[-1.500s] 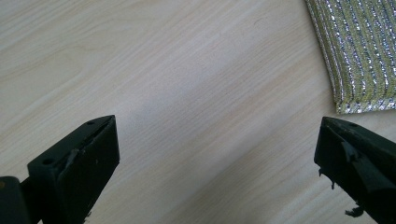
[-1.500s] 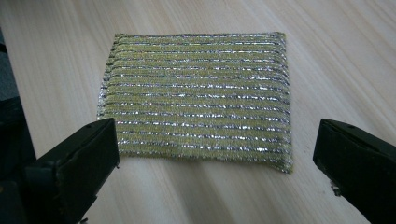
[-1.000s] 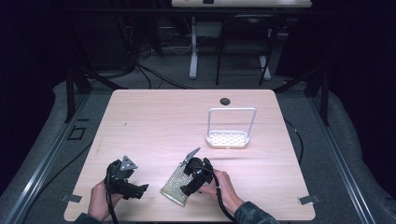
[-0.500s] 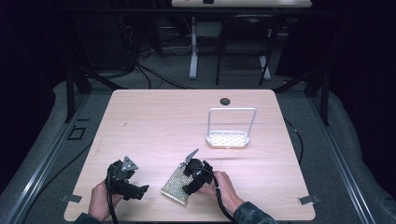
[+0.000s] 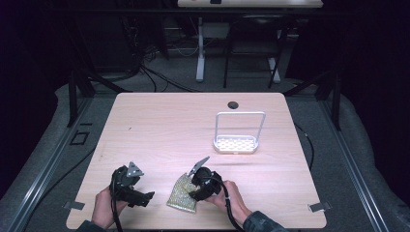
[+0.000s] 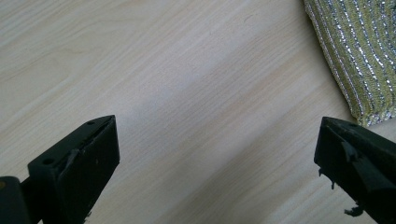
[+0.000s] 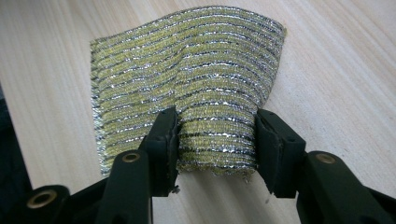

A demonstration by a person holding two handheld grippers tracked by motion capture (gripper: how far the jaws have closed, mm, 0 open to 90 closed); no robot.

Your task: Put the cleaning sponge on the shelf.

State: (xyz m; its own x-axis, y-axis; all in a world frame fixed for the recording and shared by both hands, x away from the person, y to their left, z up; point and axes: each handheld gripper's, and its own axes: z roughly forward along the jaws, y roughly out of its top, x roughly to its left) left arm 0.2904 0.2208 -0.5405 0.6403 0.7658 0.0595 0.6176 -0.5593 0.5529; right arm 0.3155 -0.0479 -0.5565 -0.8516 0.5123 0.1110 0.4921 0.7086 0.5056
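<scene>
right gripper [image 7: 215, 135] jaws just closed, pinching the glittery scouring cloth [image 7: 196, 84].

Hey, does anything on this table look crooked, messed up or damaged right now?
The glittery scrubbing cloth is bunched into a hump where the right gripper pinches its edge. The left gripper's pads look frayed.

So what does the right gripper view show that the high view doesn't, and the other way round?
The right gripper view alone shows the right gripper with jaws just closed, pinching a bunched fold of the glittery scrubbing cloth. The high view alone shows the white wire rack, the left gripper and the person's hands. Both share the cloth on the wooden table.
</scene>
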